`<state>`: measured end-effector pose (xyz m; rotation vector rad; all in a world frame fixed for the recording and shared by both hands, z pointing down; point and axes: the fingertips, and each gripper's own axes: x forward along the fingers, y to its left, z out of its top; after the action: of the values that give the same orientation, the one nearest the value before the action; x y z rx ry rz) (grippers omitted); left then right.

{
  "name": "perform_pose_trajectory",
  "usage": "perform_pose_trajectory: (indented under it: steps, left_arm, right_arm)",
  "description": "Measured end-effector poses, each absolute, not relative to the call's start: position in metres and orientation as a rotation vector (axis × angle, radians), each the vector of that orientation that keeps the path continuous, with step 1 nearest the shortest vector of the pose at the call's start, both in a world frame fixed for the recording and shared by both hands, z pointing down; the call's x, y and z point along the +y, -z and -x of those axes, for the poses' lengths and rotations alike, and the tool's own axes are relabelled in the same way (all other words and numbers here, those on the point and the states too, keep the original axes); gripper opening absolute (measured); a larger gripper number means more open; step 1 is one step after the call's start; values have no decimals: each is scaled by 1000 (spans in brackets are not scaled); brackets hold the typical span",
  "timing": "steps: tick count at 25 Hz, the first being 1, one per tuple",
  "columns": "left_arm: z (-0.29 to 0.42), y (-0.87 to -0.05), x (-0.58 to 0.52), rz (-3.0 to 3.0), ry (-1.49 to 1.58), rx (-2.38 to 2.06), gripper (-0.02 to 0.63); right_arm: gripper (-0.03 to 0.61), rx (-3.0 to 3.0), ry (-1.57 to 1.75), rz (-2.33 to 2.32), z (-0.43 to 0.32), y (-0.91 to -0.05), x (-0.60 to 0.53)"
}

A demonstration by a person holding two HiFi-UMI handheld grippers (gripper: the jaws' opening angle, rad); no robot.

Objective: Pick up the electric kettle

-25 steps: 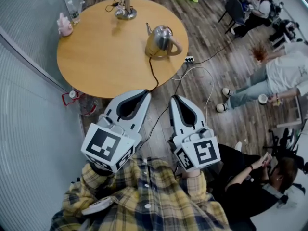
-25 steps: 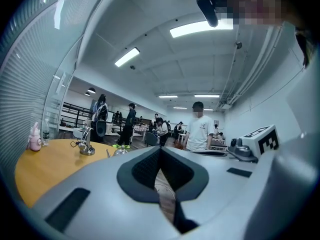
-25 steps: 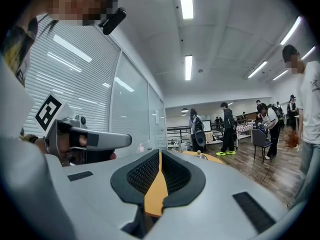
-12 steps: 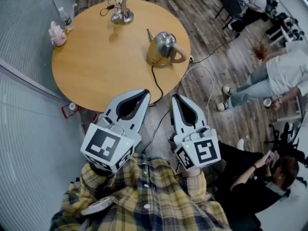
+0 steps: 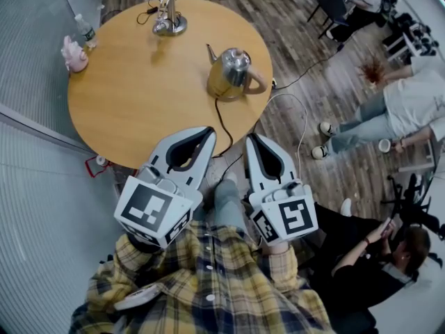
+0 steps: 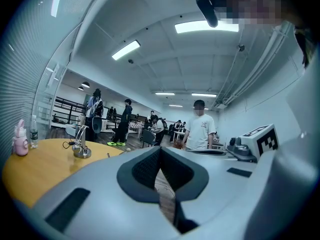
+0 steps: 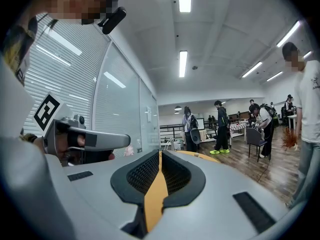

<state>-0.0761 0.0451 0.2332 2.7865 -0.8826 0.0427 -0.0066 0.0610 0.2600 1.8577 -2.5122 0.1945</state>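
Now the electric kettle (image 5: 229, 74) stands on the round wooden table (image 5: 139, 96), near the edge at the person's right, and its black cord (image 5: 221, 117) runs off that edge. The left gripper (image 5: 206, 132) and the right gripper (image 5: 252, 140) are side by side at the table's near edge, well apart from it. Each has its jaws pressed together with nothing between them.

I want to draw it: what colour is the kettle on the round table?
The kettle is shiny silver on top, golden yellow below; best in the head view.
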Motion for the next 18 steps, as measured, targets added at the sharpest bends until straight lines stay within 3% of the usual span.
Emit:
perform_pose_trajectory:
  steps: [18]
  left_arm:
    - [-9,-227,-70,-2714,-21,-1082,3]
  right_arm:
    - [40,-2619,-184,-1673,-81,-253,-63]
